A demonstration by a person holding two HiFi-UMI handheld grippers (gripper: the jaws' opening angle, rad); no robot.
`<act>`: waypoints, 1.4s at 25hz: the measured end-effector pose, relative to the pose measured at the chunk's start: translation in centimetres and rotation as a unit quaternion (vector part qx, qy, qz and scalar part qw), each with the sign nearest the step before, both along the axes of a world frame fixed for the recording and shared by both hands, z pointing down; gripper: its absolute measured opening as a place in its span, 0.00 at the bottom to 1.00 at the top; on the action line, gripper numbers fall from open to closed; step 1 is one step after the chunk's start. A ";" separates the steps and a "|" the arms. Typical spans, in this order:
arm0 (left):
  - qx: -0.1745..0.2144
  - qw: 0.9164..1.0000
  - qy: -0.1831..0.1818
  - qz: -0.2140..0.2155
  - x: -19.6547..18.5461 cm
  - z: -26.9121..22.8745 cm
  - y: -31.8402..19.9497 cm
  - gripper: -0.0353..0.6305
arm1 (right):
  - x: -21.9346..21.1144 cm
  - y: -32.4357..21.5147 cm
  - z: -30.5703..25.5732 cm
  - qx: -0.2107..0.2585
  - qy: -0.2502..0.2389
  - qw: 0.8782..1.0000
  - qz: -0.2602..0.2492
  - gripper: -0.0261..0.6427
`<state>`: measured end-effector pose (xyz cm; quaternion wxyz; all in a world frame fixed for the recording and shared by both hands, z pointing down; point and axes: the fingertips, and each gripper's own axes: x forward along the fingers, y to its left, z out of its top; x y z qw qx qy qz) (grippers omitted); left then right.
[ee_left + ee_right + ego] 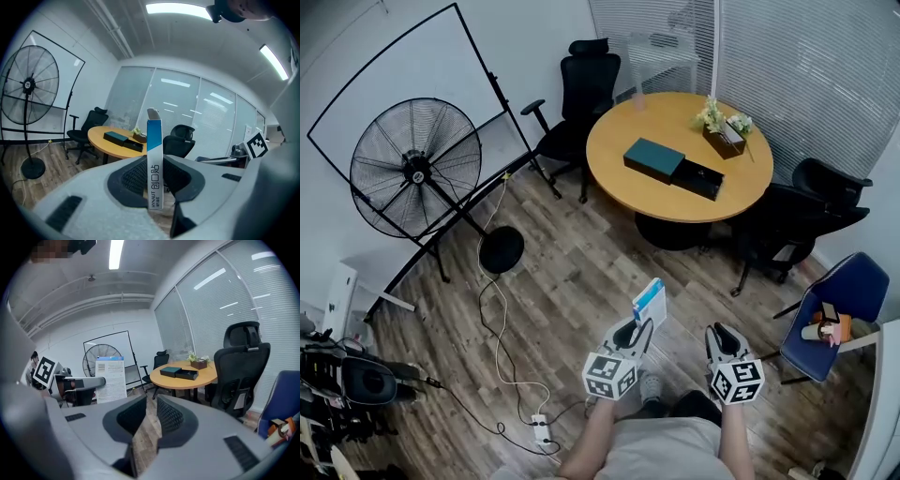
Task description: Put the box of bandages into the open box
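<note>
- Head view: left tool (642, 328) is clamped on the lower end of a flat blue-and-white cardboard box of bandages (650, 301). The box stands up out of the tool tips, over the wood-plank floor (572, 281).
- Head view: right tool (719, 336) is just beside the left one and level with it. It does not touch the box of bandages.
- Head view: the dark rectangular open box (673, 168), teal sleeve with its black tray slid out, lies on the round orange wooden counter (619, 150). It is well apart from both tools, across bare floor.
- Left gripper view: the left tool (153, 164) has both dark ribbed pads (136, 176) pressed on the two broad faces of the box of bandages (154, 133). The box is upright, narrow edge to the camera, top flap slightly raised. The open box (123, 139) sits far behind on the counter (101, 136), left of the held box.
- Right gripper view: the right tool (151, 401) has its jaws parted, with only floor planks in the gap. The box of bandages (110, 378) shows to the left, broad printed face on, gripped in the left tool (82, 383). The open box (179, 372) rests on the counter (206, 377) ahead, beside a black office chair (241, 366).
</note>
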<state>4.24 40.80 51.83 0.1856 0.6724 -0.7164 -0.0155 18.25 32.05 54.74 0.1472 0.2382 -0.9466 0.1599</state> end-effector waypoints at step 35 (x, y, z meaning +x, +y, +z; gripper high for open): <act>-0.027 0.999 -0.029 -0.017 -10.3 1.6 -12.7 0.18 | -10.5 -12.8 3.3 -0.027 0.005 0.999 -0.020 0.27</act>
